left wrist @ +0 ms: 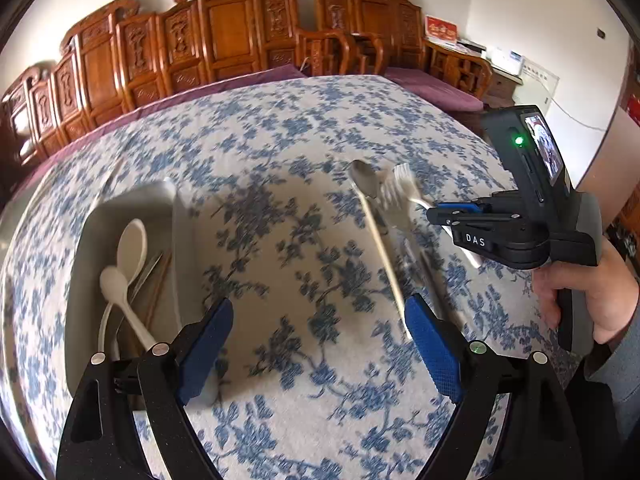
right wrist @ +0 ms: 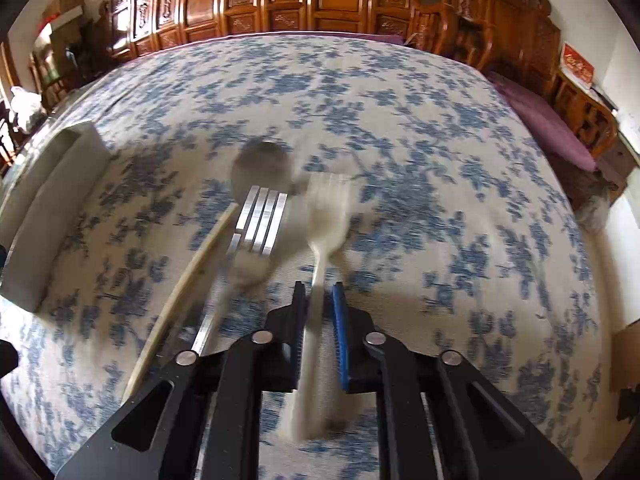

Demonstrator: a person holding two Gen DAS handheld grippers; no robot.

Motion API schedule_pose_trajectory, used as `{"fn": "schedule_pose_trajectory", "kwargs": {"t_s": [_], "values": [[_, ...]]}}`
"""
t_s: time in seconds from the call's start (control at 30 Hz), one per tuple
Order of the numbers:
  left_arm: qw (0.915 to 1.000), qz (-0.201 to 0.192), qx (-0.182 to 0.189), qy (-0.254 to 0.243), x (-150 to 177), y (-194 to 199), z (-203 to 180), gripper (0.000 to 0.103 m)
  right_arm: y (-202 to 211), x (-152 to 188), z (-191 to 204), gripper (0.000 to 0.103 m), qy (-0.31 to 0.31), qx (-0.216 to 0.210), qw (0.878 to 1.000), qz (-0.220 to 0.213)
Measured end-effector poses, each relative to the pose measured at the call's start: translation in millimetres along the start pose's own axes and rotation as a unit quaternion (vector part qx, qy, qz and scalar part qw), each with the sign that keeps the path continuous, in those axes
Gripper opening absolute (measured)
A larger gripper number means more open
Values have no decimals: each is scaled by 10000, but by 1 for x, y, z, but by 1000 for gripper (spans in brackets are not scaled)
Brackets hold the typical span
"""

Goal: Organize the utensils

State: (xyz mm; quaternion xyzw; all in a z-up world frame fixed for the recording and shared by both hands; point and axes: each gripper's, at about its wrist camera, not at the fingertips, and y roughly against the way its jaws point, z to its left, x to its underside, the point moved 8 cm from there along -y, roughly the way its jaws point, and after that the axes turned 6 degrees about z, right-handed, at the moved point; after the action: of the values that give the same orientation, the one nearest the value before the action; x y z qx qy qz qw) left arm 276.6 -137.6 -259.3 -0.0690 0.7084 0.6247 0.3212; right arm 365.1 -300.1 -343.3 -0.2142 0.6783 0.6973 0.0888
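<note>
My right gripper [right wrist: 318,300] straddles the white fork [right wrist: 320,240], jaws nearly closed on its handle, which runs straight ahead along the fingers; whether it's truly pinched I can't tell; my left gripper [left wrist: 320,344] hangs wide open, empty, beside the tray [left wrist: 182,240] at left.

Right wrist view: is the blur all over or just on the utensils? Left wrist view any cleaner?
Right wrist view: white fork between the right gripper fingers and the spoon smear; metal fork tines stay crisp. Left wrist view: cloth and utensils softly streaked, left gripper sharp; fisheye bends both tables.
</note>
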Motion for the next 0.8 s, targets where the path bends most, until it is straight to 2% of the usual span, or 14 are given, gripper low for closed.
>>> {"fn": "schedule_pose_trajectory", "kwargs": {"t_s": [0.13, 0.23, 0.43, 0.6, 0.67, 0.8], "values": [[9999, 49, 82, -69, -14, -11, -14, 84, 1, 3, -15, 9, -136, 1, 9999, 43], [9996, 175, 191, -65, -22, -25, -22, 84, 2, 6, -21, 9, -291, -179, 9994, 22], [9989, 372, 117, -258, -30, -47, -36, 70, 2, 7, -20, 9, -316, -238, 9992, 0], [9968, 732, 231, -228, -25, -72, -40, 46, 3, 6, -20, 9, -281, -206, 9994, -14], [9961, 827, 287, -141, -23, -79, -39, 42, 3, 6, -21, 9, -289, -223, 9993, -19], [9947, 987, 282, 15, -21, -90, -37, 42, 3, 6, -22, 9, -326, -236, 9992, -25]]}}
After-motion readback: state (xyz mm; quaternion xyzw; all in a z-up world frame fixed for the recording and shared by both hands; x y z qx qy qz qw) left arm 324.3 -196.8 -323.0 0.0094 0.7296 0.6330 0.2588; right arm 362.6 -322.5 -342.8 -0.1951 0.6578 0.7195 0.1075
